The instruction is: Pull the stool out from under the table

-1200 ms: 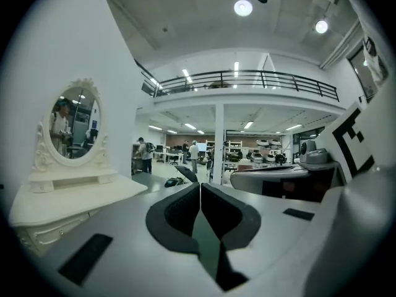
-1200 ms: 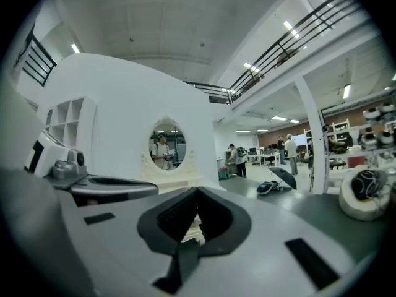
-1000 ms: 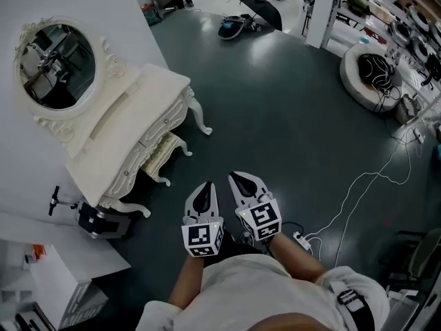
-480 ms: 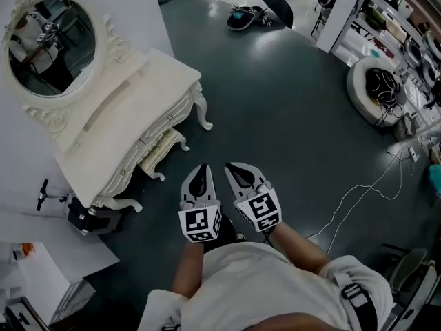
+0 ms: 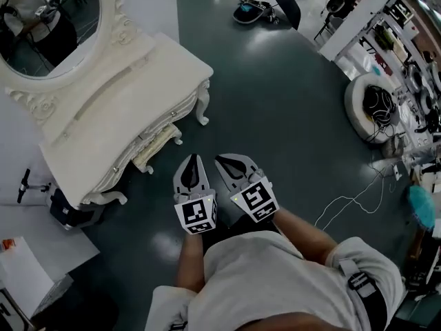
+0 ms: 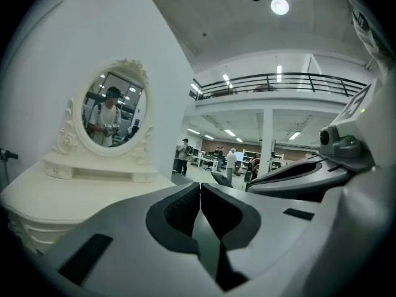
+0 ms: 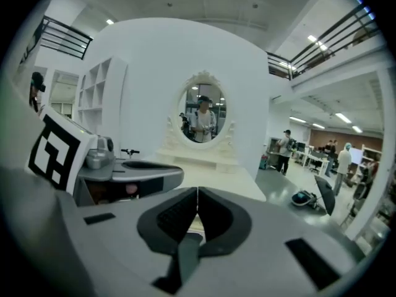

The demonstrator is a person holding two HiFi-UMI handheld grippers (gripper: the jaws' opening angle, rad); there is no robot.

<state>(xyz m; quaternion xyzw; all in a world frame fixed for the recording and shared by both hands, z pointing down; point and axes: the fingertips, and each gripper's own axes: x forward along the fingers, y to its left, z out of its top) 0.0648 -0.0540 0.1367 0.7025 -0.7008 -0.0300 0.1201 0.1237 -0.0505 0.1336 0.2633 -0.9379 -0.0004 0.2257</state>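
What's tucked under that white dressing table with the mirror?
A cream stool sits under the table. In the head view only its front edge and two curved legs show. The rest of its seat is covered by the table.

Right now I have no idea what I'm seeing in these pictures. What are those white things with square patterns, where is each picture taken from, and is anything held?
There is no robot: a person holds a two-fingered claw in each hand, and the patterned cubes belong to them. The downward picture comes from a camera on the person's head. It shows the left claw and right claw pointing toward a white dressing table with an oval mirror. A cream stool sits tucked under it. The other two pictures come from cameras riding on each claw, looking along it. Both claws are shut and hold nothing.
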